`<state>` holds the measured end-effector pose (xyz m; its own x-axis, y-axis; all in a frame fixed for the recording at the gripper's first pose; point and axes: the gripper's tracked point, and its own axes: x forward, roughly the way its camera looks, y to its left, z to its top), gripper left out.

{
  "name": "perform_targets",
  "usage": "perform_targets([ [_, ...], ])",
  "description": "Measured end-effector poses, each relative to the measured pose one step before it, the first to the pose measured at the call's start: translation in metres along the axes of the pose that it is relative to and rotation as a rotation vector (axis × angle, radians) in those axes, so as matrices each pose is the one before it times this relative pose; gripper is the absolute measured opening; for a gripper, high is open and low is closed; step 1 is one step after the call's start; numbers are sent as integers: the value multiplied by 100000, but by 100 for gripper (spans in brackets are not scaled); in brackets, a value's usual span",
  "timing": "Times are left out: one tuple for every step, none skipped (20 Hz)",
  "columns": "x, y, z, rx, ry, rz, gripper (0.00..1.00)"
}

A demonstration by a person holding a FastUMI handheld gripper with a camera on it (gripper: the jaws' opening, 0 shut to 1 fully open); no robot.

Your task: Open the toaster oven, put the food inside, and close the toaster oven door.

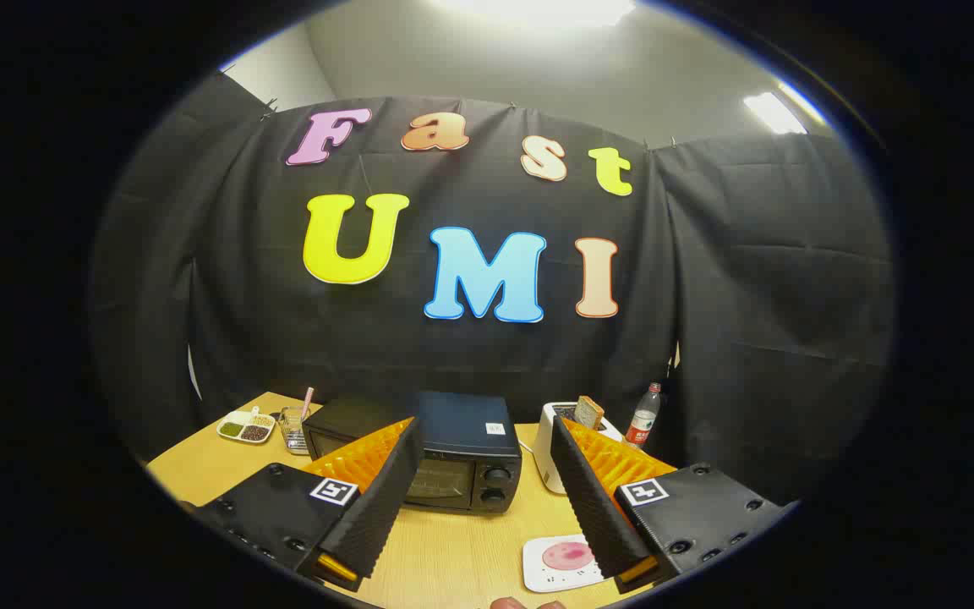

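My hand-held gripper [484,427] hangs above the wooden counter [445,558] with its two fingers [385,491] spread wide apart, released and grasping nothing. Beyond the fingers, slightly toward the left one, stands the black toaster oven [428,452] with its glass door closed and two round knobs [497,486] on its right side. The food [569,556], a pinkish round piece on a small white plate [542,571], lies on the counter just inside my right finger, close to me and well apart from the toaster oven. Beyond the right finger stands a white toaster [548,452] with a slice of bread [588,412] sticking up from it, and a plastic bottle [644,414] beside it. Beyond the left finger are a divided dish [246,425] of small foods and a clear cup [294,427].
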<state>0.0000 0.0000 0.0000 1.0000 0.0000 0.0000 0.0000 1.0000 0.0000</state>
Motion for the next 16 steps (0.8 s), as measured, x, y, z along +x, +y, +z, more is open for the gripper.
perform_targets([
  [-139, 231, 105, 415, 338, 1142, 97],
  [-287, 274, 155, 1031, -482, 1680, 97],
  [-224, 181, 521, 1306, -840, 912, 97],
  [-201, -280, 516, 1511, -1109, -80, 97],
  [-47, -153, 317, 985, -337, -242, 97],
  [14, -19, 43, 661, 27, -115, 97],
  [-4, 59, 230, 228, 222, 50, 97],
  [72, -17, 293, -6, -465, 52, 97],
  [121, -120, 488, -403, -610, -208, 97],
  [124, -72, 188, -458, -354, -166, 97],
  [79, 11, 308, -151, -559, 115, 97],
  [182, 119, 278, -52, -700, 200, 97],
  [213, 5, 232, -151, -273, -71, 97],
  [122, 110, -130, 77, 183, 274, 97],
  [176, 231, 85, 317, 345, 499, 97],
  [51, 133, -70, 229, 398, 151, 97],
])
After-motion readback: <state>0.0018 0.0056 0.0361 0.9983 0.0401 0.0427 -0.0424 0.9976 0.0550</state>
